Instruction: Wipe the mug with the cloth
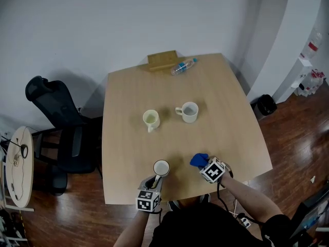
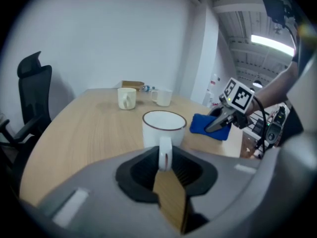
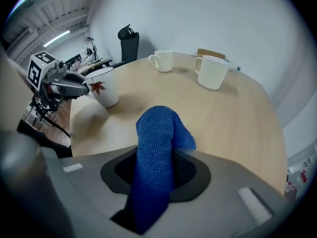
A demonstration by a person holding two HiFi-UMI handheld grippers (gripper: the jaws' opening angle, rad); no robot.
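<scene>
A white mug with a dark rim and a small red leaf print stands on the table near its front edge. My left gripper reaches it from the near side. In the left gripper view the jaws are closed on the mug's handle. To the right, my right gripper is shut on a blue cloth, which rests on the table. In the right gripper view the cloth bulges up out of the jaws, with the mug to the left.
Two more white mugs stand mid-table. A plastic water bottle and a wooden block lie at the far edge. A black office chair and a round side table are on the left, and a black bin is on the right.
</scene>
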